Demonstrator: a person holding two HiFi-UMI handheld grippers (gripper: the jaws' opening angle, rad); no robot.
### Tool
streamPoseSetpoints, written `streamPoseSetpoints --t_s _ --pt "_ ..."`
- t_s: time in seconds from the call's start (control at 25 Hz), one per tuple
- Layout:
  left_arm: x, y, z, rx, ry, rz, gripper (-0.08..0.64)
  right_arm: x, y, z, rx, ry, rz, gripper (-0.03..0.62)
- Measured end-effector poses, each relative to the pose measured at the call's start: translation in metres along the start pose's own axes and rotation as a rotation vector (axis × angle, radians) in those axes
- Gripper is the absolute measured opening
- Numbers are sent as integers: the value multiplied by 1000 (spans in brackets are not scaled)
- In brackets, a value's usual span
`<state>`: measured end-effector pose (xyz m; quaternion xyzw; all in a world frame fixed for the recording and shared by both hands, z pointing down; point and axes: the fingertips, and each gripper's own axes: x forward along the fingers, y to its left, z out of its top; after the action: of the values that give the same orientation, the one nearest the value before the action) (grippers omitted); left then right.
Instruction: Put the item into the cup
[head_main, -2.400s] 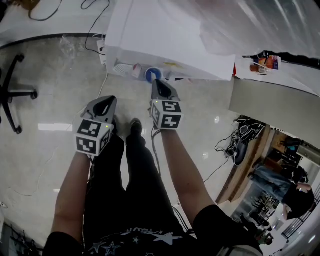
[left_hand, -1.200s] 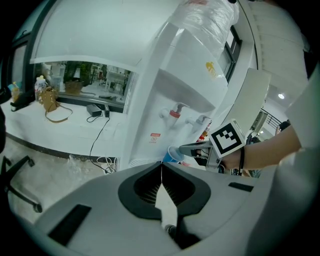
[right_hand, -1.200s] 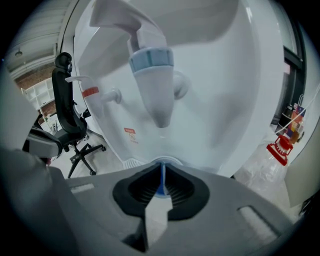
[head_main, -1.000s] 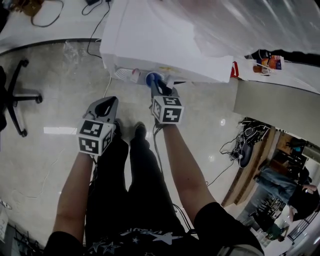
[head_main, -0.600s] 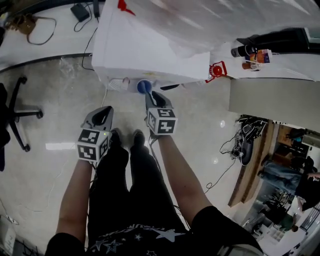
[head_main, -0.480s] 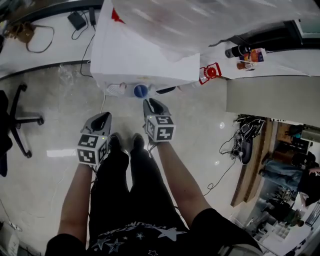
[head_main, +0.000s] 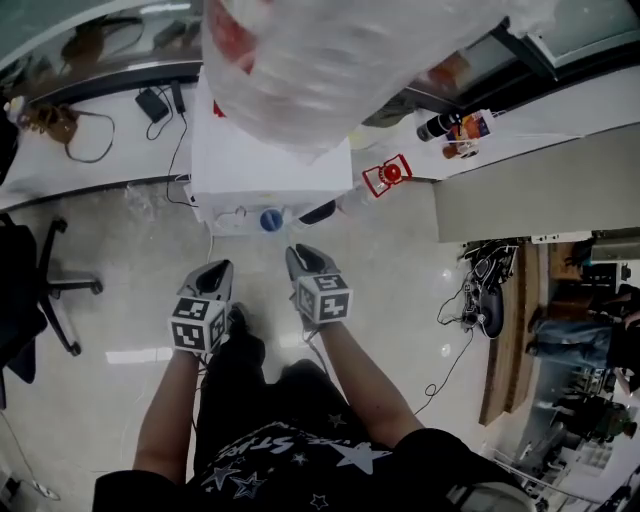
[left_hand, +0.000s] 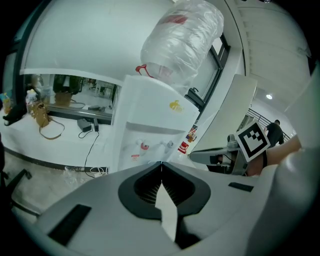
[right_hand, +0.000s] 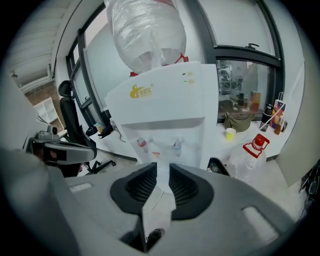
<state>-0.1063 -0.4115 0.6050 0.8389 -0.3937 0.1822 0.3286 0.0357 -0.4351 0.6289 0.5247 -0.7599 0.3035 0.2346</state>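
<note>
Facing: the dispenser (head_main: 265, 165), topped by a big plastic-wrapped bottle (head_main: 330, 60), stands ahead of the left gripper (head_main: 214, 272) and the right gripper (head_main: 303, 258).
Cup (right_hand: 230, 133): small, yellow and upright. It stands on the white counter (right_hand: 220, 142) to the right of the dispenser, behind a red-capped jug (right_hand: 252, 155) and well apart from both grippers.
Left jaws: pressed together tip to tip, nothing between them.
Right jaws: a narrow gap apart, with only the dispenser's white front showing through.
Change from half a second ago: in the head view the dispenser sits higher and looks smaller. The bottle fills more of the top, and more of the left counter with its cables shows. Both grippers sit lower in the picture, side by side as before, and the starred shirt (head_main: 290, 465) takes up more of the bottom.
</note>
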Motion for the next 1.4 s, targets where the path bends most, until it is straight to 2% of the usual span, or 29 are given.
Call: streamPoseSetpoints --t_s 0.2,0.4,0.8,1.0,1.12,1.24,1.4 --pt "-20 -26 11 6 -20 15 8 -31 1 8 -10 -6 24 77" --pt "-32 -52 10 -4 -44 32 8 -65 0 22 -23 -80 52 75" --pt "-73 -140 5 25 -132 63 8 -154 5 6 -26 -163 123 72" --pt "-97 -176 -12 25 -184 84 8 -198 11 -14 -56 -190 156 69" --pt "-114 -199 -27 28 -218 98 8 -227 19 -29 -88 -222 204 69" --pt "-131 -225 -45 30 -234 101 8 -259 29 -45 -105 -256 252 69" --pt "-147 -251 -65 46 -247 104 8 -289 32 -62 -101 -279 269 69"
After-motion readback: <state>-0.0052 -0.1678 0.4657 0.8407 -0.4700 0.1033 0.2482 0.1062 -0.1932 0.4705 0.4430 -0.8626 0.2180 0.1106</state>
